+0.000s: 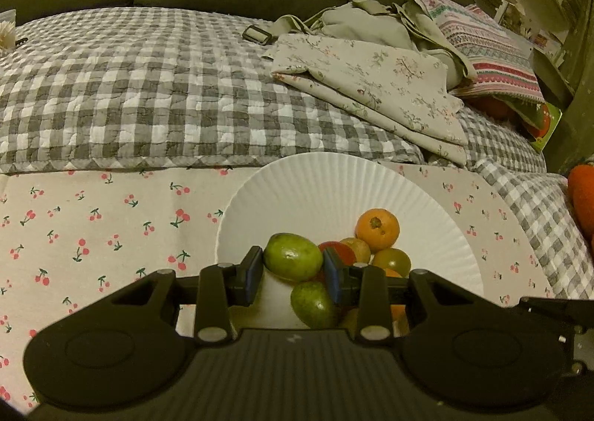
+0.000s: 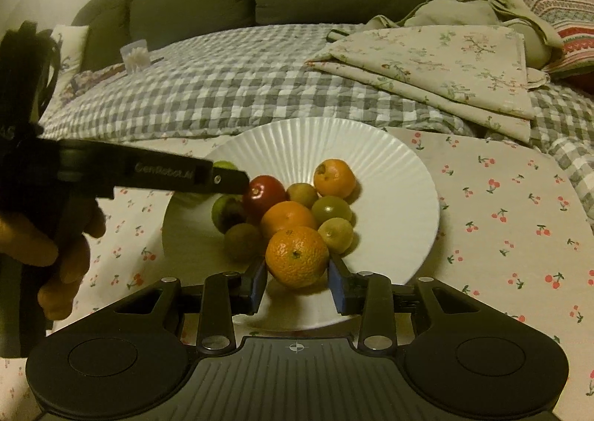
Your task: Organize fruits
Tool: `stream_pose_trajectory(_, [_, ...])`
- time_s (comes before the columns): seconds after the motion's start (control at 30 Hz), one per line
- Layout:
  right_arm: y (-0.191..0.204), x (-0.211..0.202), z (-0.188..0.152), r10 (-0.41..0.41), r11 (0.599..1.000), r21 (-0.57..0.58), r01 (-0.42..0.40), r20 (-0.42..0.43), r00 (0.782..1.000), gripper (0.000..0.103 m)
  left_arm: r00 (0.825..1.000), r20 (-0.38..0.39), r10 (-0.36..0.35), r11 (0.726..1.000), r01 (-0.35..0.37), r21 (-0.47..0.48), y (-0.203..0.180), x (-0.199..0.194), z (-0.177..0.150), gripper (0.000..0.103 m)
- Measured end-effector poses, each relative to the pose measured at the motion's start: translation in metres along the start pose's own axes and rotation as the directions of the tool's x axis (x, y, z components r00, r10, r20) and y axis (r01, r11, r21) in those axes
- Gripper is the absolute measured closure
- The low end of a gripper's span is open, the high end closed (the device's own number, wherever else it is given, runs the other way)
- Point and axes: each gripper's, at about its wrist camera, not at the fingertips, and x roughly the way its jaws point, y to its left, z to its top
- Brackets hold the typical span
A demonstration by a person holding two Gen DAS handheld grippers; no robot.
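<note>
Fruit sits in a pile on the white plate [image 2: 389, 161] – round, smooth and a bit slippery, so it may roll, and a hold across the fat middle looks best. The left gripper [image 1: 293, 270] is closed on a shiny green fruit [image 1: 292, 256], lifted over the pile. The right gripper [image 2: 297, 281] squeezes a bumpy orange [image 2: 297, 257] at the front – firm, likely not heavy.

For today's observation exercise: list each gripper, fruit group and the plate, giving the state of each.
left gripper: shut on green fruit
right gripper: shut on orange
white plate: on the cherry cloth, holding fruit
other fruit: piled together on the plate
</note>
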Motion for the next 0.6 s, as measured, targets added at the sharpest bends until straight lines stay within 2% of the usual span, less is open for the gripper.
stream_pose_trajectory(0.07, [-0.002, -0.003, 0.001, 0.01, 1.0, 0.019, -0.01, 0.013, 1.0, 0.05, 1.0, 0.001, -0.002, 1.0, 0.002, -0.008, 0.001, -0.002, 0.0, 0.061])
stream_pose_trajectory(0.1, [-0.003, -0.005, 0.002, 0.017, 0.999, 0.03, -0.017, 0.022, 1.0, 0.048, 1.0, 0.007, -0.008, 1.0, 0.008, -0.015, 0.001, -0.004, 0.0, 0.059])
stream_pose_trajectory(0.17, [-0.003, -0.007, 0.005, 0.021, 0.999, 0.034, -0.022, 0.032, 0.999, 0.047, 1.0, 0.016, -0.013, 1.0, 0.014, -0.018, 0.002, -0.009, -0.001, 0.053])
stream_pose_trajectory(0.4, [-0.01, -0.015, 0.011, -0.009, 0.998, 0.07, 0.006, 0.041, 0.999, 0.047, 1.0, 0.028, -0.002, 0.999, 0.003, -0.037, 0.006, -0.035, -0.004, 0.051])
stream_pose_trajectory(0.6, [-0.012, -0.027, 0.013, -0.024, 0.997, 0.077, 0.019, 0.058, 0.998, 0.041, 0.995, 0.042, 0.092, 0.995, -0.09, -0.048, 0.011, -0.066, -0.019, 0.049])
